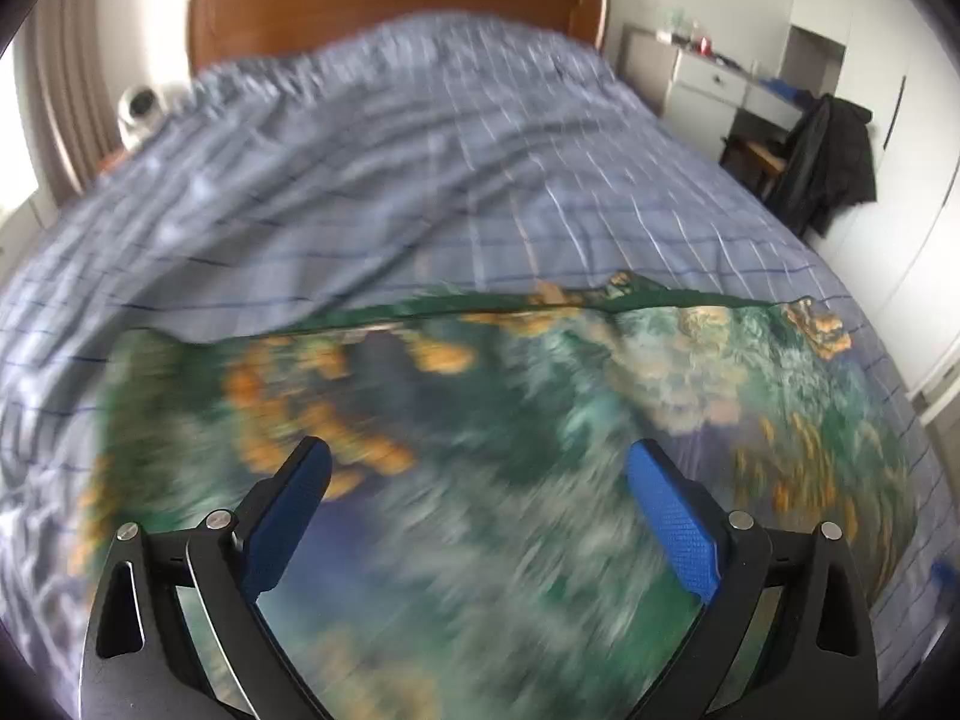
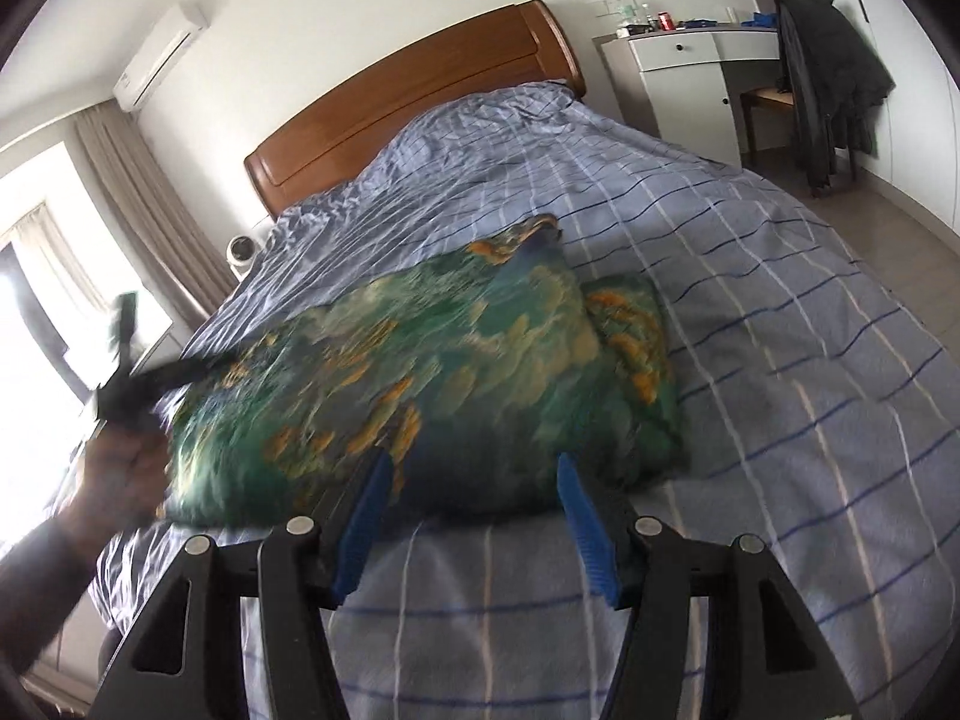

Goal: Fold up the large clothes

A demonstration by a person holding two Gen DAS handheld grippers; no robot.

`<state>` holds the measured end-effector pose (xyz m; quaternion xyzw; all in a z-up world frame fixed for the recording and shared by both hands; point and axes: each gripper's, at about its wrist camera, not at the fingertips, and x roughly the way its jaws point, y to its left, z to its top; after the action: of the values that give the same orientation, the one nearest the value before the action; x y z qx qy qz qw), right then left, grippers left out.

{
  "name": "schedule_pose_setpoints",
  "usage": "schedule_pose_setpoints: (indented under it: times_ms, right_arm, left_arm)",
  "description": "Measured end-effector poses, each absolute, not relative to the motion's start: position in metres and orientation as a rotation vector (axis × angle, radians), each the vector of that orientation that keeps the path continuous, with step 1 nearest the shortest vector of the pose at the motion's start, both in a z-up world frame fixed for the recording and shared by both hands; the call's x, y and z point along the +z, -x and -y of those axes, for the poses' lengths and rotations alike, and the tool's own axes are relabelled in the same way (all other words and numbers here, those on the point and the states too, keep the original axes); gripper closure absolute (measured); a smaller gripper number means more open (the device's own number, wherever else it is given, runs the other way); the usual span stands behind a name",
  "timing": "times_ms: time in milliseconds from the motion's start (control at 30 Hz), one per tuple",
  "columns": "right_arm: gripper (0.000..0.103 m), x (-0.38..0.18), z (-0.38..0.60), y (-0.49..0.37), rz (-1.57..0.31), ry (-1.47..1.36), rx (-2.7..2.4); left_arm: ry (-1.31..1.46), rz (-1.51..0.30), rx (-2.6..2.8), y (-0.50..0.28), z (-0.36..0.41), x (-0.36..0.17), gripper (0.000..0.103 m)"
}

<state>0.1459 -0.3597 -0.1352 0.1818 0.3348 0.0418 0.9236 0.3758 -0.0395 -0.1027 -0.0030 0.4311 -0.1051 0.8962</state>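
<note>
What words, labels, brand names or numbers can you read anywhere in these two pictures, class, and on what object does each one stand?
No text can be read in either view.
Red can on the white desk: any label is too small to read.
Air conditioner on the wall: no legible brand mark.
Green and orange patterned garment on the checked bedcover: print only, blurred, no words.

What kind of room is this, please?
A bedroom, most likely: a bed with a wooden headboard, a white dresser, and an air conditioner beside the curtain.
</note>
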Motion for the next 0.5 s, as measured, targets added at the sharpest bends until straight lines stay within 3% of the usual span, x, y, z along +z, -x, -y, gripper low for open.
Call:
schedule_pose_setpoints:
  times_ms: [133, 500]
  right_arm:
    - [0.044, -0.14, 0.347, -0.134, -0.697, -0.376, 0.126]
    - [0.044, -0.153, 0.336, -0.116, -0.72, -0.424, 0.154]
  left_arm:
    - [-0.061, -0.961, -0.194, -0.379, 0.057, -0.126, 0.004]
    - [-0.23, -0.858, -0.251, -0.277, 0.068, -0.125, 0.003]
